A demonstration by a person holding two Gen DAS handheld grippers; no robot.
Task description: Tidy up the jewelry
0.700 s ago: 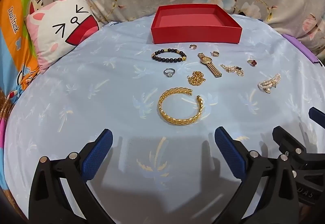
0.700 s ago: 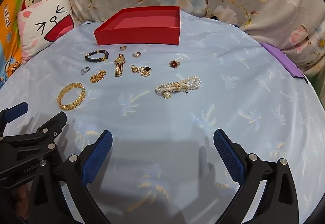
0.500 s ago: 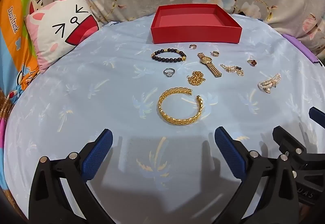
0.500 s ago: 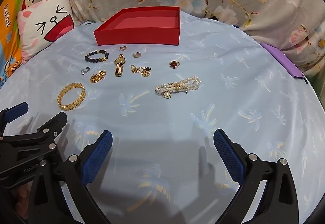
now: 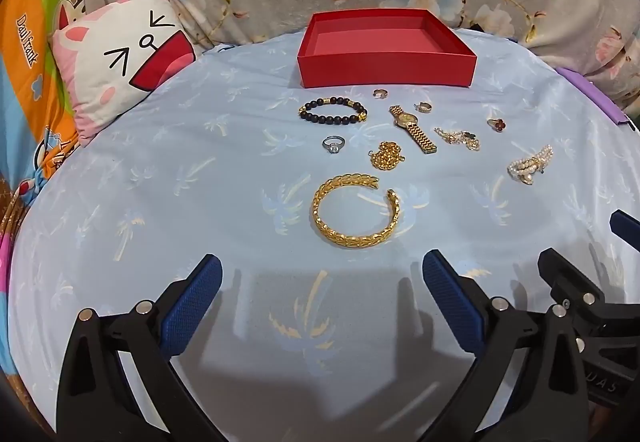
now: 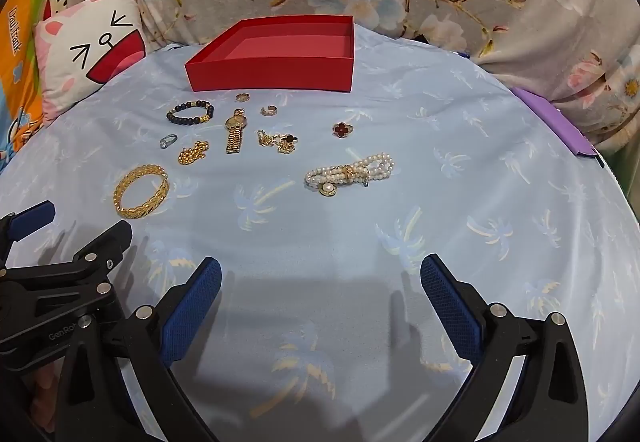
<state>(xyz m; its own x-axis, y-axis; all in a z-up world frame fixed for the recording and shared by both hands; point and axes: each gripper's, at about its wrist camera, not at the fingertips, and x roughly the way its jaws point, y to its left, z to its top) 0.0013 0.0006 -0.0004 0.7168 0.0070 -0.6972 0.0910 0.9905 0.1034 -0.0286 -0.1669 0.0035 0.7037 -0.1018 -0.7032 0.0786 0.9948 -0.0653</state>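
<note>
near the far edge of the bed (image 5: 160,201), covered in a pale blue palm-print sheet, sits an open red box (image 5: 386,49). just in front of it the jewelry lies spread out: a black bead bracelet (image 5: 333,110), a gold watch (image 5: 412,127), a gold cuff bangle (image 5: 356,210) and a pearl bracelet (image 6: 349,174). the left hand-held gripper (image 5: 320,302) and right hand-held gripper (image 6: 320,302) hover at the near edge, both spread wide, holding nothing. a cartoon pillow (image 5: 120,57) rests at the far left corner.
</note>
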